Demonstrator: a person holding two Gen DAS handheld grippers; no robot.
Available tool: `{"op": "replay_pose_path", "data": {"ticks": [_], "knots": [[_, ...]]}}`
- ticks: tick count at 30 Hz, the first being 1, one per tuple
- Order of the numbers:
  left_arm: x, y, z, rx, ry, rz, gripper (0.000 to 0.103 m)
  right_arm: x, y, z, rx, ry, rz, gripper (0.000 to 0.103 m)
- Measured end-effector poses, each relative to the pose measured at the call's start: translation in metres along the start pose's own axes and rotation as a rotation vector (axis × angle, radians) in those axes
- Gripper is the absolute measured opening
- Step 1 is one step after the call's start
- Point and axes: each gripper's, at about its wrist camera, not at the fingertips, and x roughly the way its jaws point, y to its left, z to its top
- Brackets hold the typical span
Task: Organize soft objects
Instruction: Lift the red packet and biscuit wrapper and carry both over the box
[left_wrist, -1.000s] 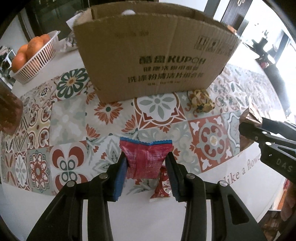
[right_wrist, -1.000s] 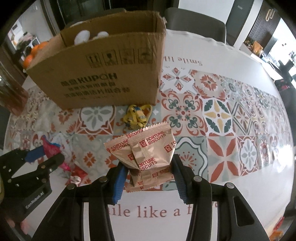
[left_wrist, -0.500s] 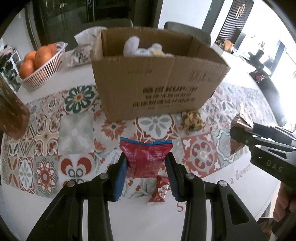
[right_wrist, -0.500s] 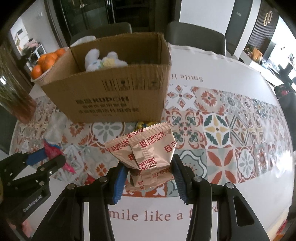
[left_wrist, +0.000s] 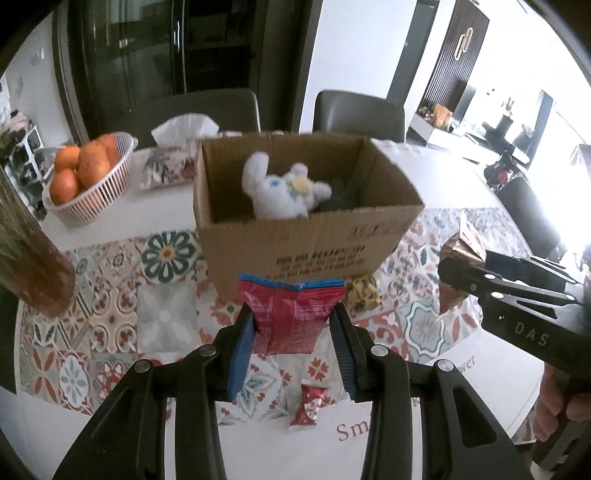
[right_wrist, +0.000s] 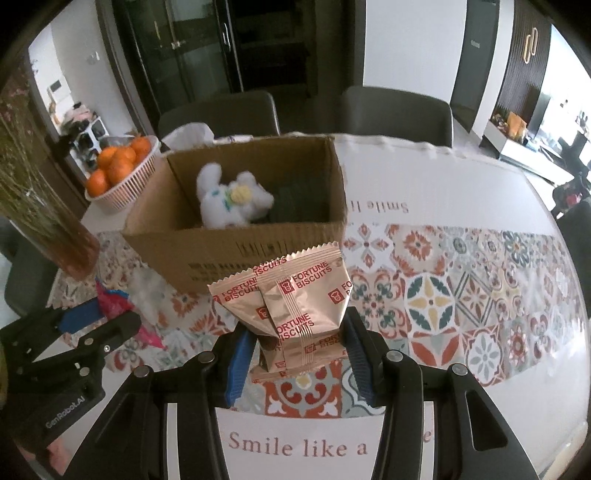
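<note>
Left fingers (left_wrist: 291, 325) clamped on crinkly red foil packet (left_wrist: 288, 317); right fingers (right_wrist: 295, 343) on gold biscuit packet (right_wrist: 291, 306). Only in left view: small red sachet (left_wrist: 308, 406) at 6 o'clock on tabletop (left_wrist: 258, 443). Open brown cardboard box (left_wrist: 306, 243) at 12.

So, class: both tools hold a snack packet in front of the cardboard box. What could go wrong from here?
1. The left tool pinches only the lower part of the red packet; it might slip out.
2. The right tool and its Fortune Biscuits packet could clip the cardboard box near wall.
3. The two tools, close together, may collide over the opening.
</note>
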Motion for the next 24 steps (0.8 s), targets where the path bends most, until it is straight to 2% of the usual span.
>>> {"op": "replay_pose_path", "data": {"ticks": [13, 24], "knots": [[-0.027, -0.002, 0.041, 0.005, -0.081, -0.004, 0.040, -0.021, 0.000, 0.038, 0.007, -0.069, 0.039, 0.048], [-0.026, 0.000, 0.072, 0.018, -0.112, 0.013, 0.040, -0.018, 0.000, 0.069, 0.001, -0.101, 0.052, 0.048]]}}
